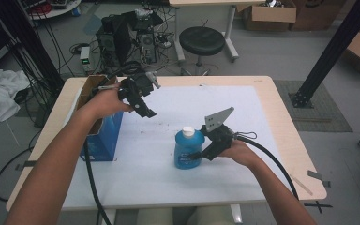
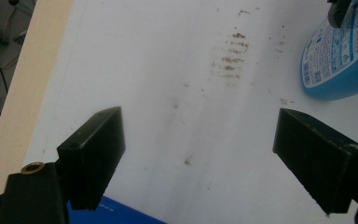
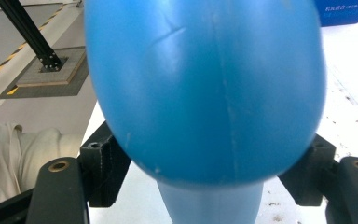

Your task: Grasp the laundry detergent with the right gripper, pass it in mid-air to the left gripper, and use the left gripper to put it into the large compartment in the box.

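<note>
The table (image 1: pixel 281 117) carries a white mat with two things on it: one blue box (image 1: pixel 104 136), open at the top, and one blue bottle (image 1: pixel 188 149) with a white cap. There are two claws, one per hand.

The box sits just below and beside the left claw (image 1: pixel 140 101), at the table's left edge – probably where the bottle goes or came from, though I can't tell which.

The bottle stands upright between the right claw's (image 1: pixel 198 155) jaws; in the right gripper view its body bulges across both, which sit against its sides. So the right claw looks clamped on the bottle, low on the body, likely for a steady lift.

The left claw hangs spread wide above bare mat, nothing between its jaws – the bottle lies well off to its right, seemingly waiting its turn
</note>
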### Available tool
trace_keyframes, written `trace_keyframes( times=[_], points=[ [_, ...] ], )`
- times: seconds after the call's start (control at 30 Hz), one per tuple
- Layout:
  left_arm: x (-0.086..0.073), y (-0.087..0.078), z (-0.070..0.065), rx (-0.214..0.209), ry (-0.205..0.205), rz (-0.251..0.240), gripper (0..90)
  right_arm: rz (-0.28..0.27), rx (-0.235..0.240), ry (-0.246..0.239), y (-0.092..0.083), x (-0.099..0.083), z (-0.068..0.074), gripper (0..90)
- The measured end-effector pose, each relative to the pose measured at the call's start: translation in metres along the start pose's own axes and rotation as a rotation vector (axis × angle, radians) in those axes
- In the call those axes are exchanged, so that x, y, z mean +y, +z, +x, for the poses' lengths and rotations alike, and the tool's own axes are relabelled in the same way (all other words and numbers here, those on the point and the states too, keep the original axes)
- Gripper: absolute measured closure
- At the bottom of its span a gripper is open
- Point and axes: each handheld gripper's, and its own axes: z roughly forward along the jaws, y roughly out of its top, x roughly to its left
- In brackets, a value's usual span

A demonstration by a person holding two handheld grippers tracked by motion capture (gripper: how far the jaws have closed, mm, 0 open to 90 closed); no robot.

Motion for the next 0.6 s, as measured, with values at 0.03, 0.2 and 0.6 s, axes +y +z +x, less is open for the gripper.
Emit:
trace_keyframes(
  times=[0.03,0.2,0.6],
  points=[
    [0.0,0.0002,0.0001,0.001,0.002,-0.001,17.3,0.0,0.0,-0.001,-0.0001,-0.0001,-0.0001,29.4],
    [0.0,-0.0003,-0.0002,0.0,-0.001,0.0,17.6,-0.002,0.0,-0.005,0.0005,-0.0001,-0.0002,32.2],
    [-0.0004,-0.0008,-0.0003,-0.001,-0.001,0.001,17.7,-0.007,0.006,-0.015,0.0015,-0.0001,-0.0006,37.2]
  ],
)
